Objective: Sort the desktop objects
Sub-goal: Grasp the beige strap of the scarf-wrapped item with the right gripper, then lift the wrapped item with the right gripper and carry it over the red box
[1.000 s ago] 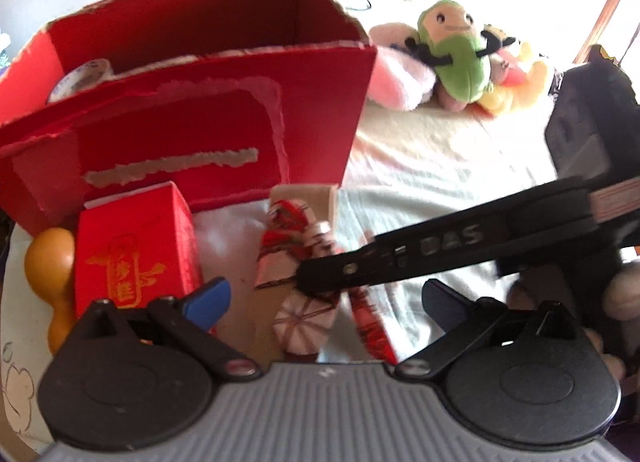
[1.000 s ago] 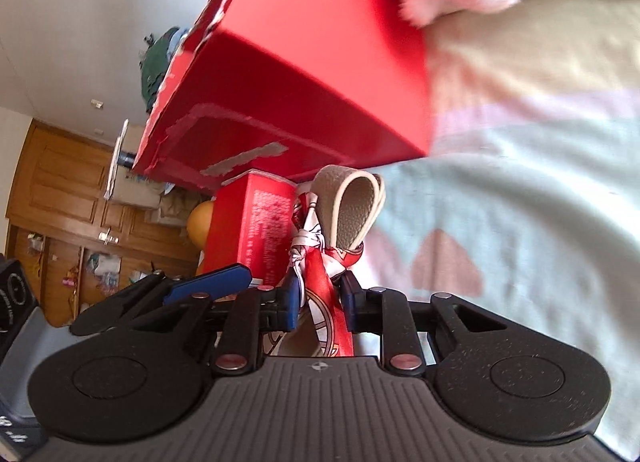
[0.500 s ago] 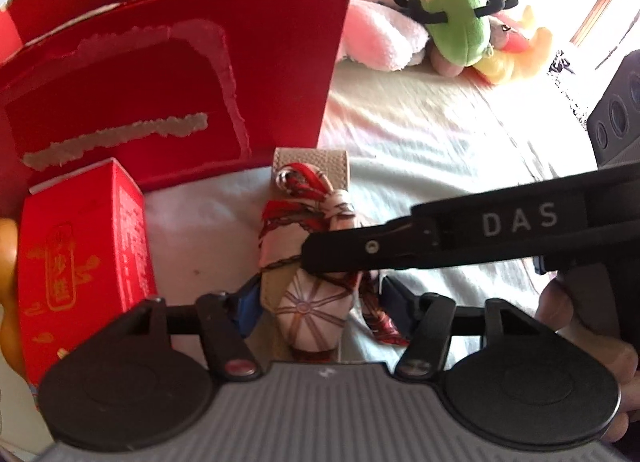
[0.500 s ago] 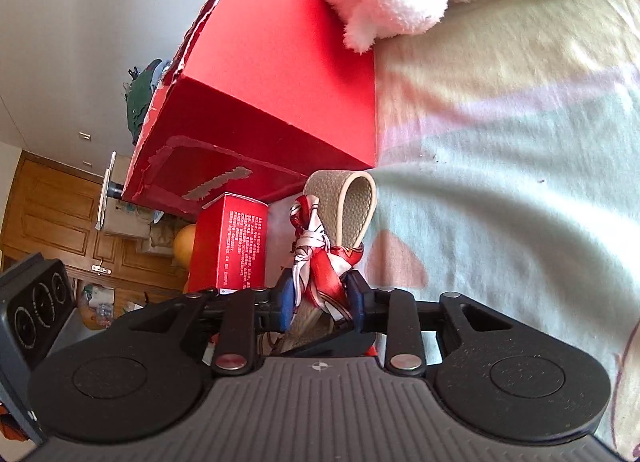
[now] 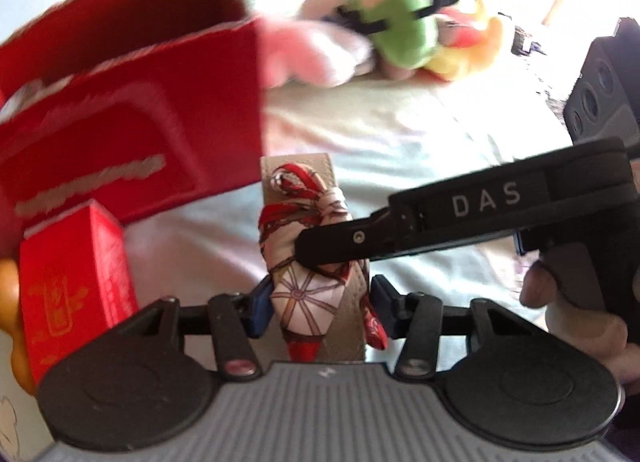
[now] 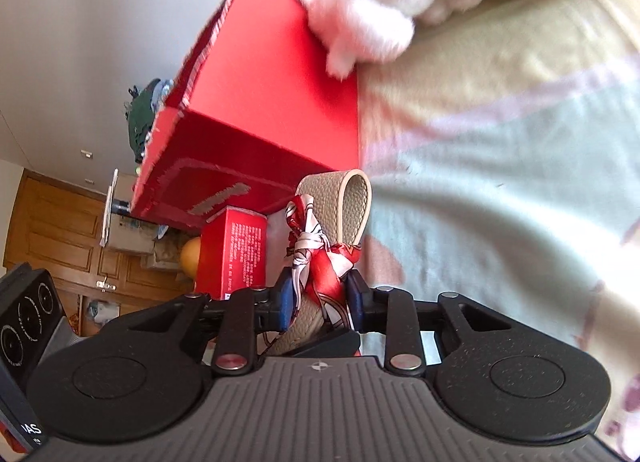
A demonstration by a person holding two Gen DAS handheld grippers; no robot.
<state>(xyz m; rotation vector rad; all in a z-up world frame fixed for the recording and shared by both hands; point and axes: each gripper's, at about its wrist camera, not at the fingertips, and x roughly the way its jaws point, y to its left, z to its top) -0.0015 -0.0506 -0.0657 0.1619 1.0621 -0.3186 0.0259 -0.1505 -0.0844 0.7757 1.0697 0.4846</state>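
Observation:
A beige leather strap with a red and white scarf knotted around it stands up from the light cloth. In the left wrist view my left gripper is shut on the strap's lower end, one blue pad against each side. My right gripper reaches in from the right and is clamped on the scarf knot just above. The right wrist view shows the right gripper shut on the scarf, with the strap's loop rising above it. The large open red box stands just left of the strap.
A small red carton and an orange gourd-shaped object sit in front of the big box. Plush toys lie behind, right of the box. A hand holds the right gripper's handle. Wooden cabinets stand beyond.
My left gripper's fingers went from wide open to closed around the strap's lower end. The right gripper stayed shut on the scarf. Both views have shifted and are blurred.

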